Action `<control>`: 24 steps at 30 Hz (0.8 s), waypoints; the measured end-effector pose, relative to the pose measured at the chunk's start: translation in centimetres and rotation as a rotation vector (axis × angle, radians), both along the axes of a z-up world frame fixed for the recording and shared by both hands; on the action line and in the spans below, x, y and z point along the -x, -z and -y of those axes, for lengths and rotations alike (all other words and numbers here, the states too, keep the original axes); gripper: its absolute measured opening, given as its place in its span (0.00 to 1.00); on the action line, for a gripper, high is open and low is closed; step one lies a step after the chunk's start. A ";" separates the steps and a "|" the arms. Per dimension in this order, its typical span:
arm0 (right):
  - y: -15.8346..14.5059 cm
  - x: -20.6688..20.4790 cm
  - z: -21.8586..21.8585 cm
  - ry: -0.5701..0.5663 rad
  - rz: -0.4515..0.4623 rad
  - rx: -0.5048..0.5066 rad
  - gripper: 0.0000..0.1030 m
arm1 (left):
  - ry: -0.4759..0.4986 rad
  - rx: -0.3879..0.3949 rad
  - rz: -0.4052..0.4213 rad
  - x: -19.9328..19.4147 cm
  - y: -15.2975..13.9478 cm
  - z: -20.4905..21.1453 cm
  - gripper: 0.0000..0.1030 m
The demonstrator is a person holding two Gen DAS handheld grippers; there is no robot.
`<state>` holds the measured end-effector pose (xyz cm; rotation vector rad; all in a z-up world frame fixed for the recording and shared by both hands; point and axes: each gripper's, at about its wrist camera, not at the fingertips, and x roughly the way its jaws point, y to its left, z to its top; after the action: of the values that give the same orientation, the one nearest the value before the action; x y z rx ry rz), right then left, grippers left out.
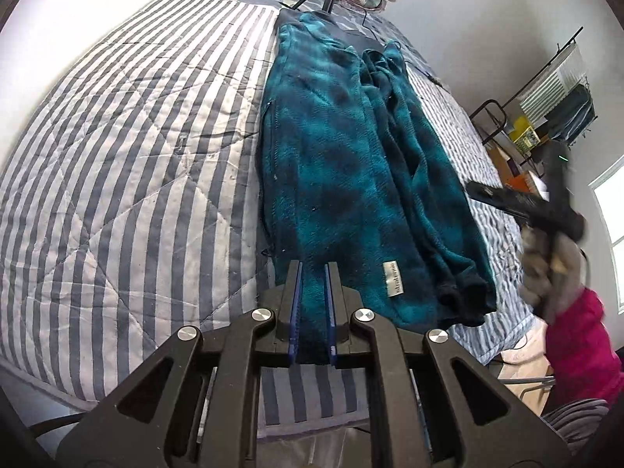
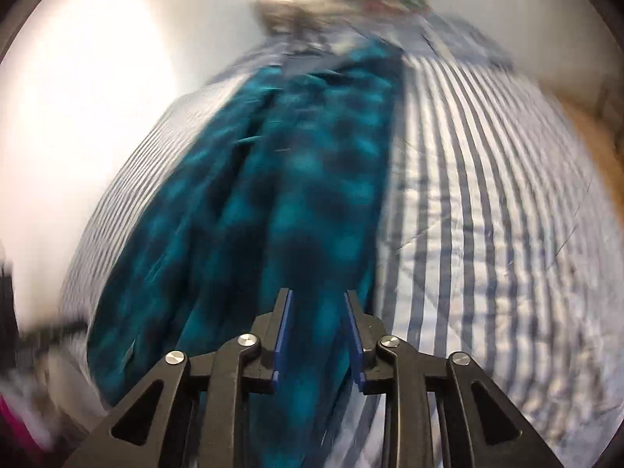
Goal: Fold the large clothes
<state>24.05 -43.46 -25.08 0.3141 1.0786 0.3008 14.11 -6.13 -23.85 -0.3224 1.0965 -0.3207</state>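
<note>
A striped quilted bed (image 1: 128, 163) carries a teal plaid fleece garment (image 1: 335, 156), folded into a long strip down its middle, reaching the near edge. It looks soft, thick and floppy; hems hold best. The left gripper (image 1: 313, 273) fingers pinch its near hem. The right gripper (image 2: 318, 304) fingers stand apart over the fleece.

Label on garment: I can see one small pale rectangular sewn tag (image 1: 391, 279) on the near hem of the teal and dark checked fleece garment (image 1: 343, 163), right of my left fingers.
Tag wording: dark print running along its length, too small for me to make out.
Right view: blurred, nothing readable.
Elsewhere: no other text legible.
</note>
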 end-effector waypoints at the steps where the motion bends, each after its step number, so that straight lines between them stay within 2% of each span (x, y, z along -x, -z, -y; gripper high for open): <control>1: 0.7 -1.2 0.8 0.035 -0.018 -0.056 0.34 | 0.001 0.001 0.000 -0.1 0.0 0.1 0.07; 4: 2.1 -3.7 1.7 0.080 -0.046 -0.142 0.38 | 0.006 -0.008 -0.015 -0.6 0.7 0.5 0.07; 9: 3.5 -7.0 1.1 0.095 -0.062 -0.151 0.39 | 0.018 -0.028 -0.062 -1.3 2.6 1.3 0.07; 10: 3.6 -7.2 0.8 0.088 -0.062 -0.148 0.21 | 0.023 -0.035 -0.063 -1.4 2.8 1.6 0.07; 11: 3.7 -7.3 0.6 0.073 -0.063 -0.145 0.10 | 0.029 -0.044 -0.063 -1.4 2.9 1.8 0.07; 13: 2.7 -7.6 -0.2 0.046 -0.034 -0.057 0.06 | 0.038 -0.053 -0.063 -1.3 3.1 2.1 0.07; 15: 2.3 -7.9 -0.4 0.038 0.001 0.088 0.04 | 0.043 -0.055 -0.068 -1.3 3.4 2.3 0.07; 17: 3.2 -8.4 -0.3 0.019 -0.021 0.110 0.04 | 0.044 -0.058 -0.071 -1.3 3.4 2.3 0.07; 18: 3.0 -8.3 -0.6 0.016 -0.012 0.153 0.12 | 0.036 -0.054 -0.071 -1.3 3.3 2.2 0.07; 19: 2.6 -8.1 -0.8 0.021 0.001 0.173 0.29 | 0.034 -0.045 -0.068 -1.2 3.3 2.2 0.07; 22: -0.3 -6.0 -1.8 0.008 0.104 0.197 0.31 | 0.033 -0.044 -0.046 -1.3 2.7 2.3 0.07; 24: -2.2 -4.6 -3.3 -0.055 0.189 0.204 0.28 | 0.029 -0.037 -0.045 -1.3 2.7 2.3 0.07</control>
<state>28.64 -40.21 -22.92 0.0719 0.9231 0.2618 15.41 -8.40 -26.51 -0.2820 1.1511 -0.3200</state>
